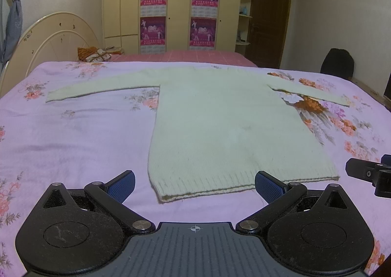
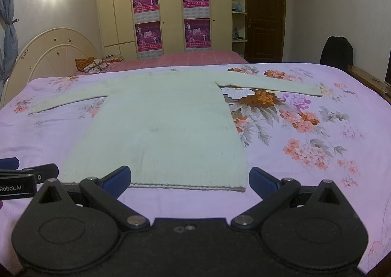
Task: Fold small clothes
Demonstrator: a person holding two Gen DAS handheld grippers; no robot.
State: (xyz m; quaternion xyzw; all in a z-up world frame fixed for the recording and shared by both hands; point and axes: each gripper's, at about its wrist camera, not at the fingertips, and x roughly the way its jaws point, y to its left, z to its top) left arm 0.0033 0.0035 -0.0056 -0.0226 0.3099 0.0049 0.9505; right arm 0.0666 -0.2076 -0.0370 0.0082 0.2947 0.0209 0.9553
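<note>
Now: Sweater Flat, Both Claws Wide

Broadly, a bed [image 1: 61, 135] with a lilac flowered sheet fills both views, a cream wardrobe [image 2: 168, 5] with four posters standing behind it. A pale knit sweater [image 1: 220, 125] lies spread flat on the sheet, sleeves stretched out to either side, ribbed hem nearest the cameras. The left gripper [image 1: 194, 185] hangs just short of that hem, jaws wide apart and holding nothing. The right gripper [image 2: 190, 180] sits beside it at the hem's other end, jaws likewise spread and empty.
</note>
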